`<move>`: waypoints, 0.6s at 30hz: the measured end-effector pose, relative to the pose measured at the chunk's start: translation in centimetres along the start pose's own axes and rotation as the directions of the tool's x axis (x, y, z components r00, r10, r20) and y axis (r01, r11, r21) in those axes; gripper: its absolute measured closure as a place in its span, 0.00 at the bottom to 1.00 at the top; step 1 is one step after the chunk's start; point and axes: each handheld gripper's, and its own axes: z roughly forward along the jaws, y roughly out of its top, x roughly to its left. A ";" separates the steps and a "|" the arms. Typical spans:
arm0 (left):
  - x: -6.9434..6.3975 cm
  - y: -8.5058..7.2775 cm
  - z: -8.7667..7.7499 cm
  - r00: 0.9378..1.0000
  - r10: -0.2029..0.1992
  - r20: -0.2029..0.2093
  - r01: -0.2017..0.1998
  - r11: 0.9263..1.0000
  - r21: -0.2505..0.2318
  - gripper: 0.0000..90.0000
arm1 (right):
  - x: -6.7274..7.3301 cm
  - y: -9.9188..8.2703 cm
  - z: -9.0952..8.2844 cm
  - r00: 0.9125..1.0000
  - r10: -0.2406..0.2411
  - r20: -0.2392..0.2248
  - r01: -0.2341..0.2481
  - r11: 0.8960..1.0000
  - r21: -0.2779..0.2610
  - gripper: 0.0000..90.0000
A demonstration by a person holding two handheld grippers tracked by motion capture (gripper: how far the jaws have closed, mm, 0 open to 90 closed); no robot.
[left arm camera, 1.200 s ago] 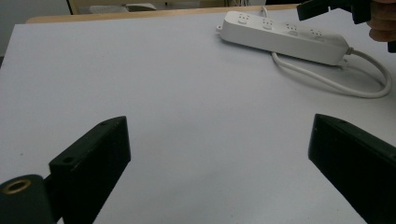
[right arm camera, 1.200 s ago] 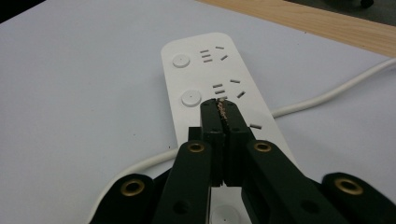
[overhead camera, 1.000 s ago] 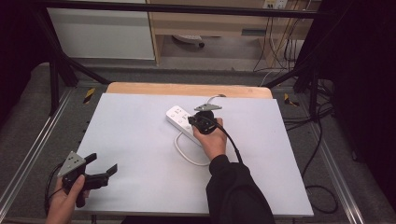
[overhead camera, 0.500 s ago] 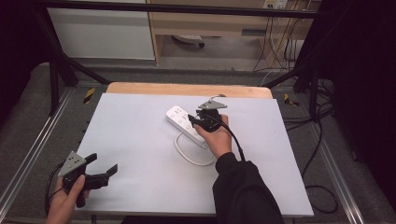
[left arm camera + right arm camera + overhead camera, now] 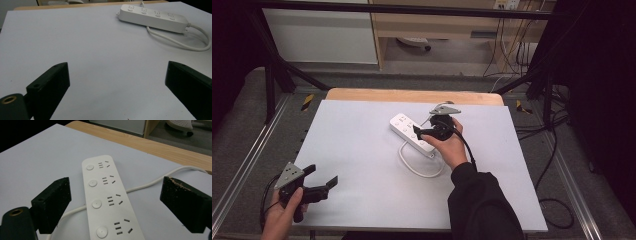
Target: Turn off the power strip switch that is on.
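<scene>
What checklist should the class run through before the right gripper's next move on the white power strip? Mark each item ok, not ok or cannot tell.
1. Right gripper jaws open, having just been opening, nothing clamped: ok.
2. Power strip lies flat on the table, between the right jaws: ok.
3. All four sockets free of plugs: ok.
4. Cord loops beside the strip, not across its buttons: ok.
5. Left gripper open, well apart from the strip: ok.
6. Switches on or off: cannot tell.

Your power strip [image 5: 110, 205] and its cord [image 5: 419, 167] are white, table [image 5: 362, 150] pale grey, far edge light wood, grippers' jaws black.
</scene>
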 end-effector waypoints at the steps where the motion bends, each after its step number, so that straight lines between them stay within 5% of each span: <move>1: 0.0 0.0 0.0 1.000 0.000 0.002 0.000 1.000 0.000 0.06 | 0.0 0.0 -0.1 1.000 0.002 -0.002 -0.002 1.000 0.000 0.09; 18: 0.0 0.0 0.0 1.000 -0.002 -0.002 0.002 1.000 0.001 0.06 | -1.0 0.7 -3.6 1.000 0.016 0.001 -0.016 0.999 -0.033 0.07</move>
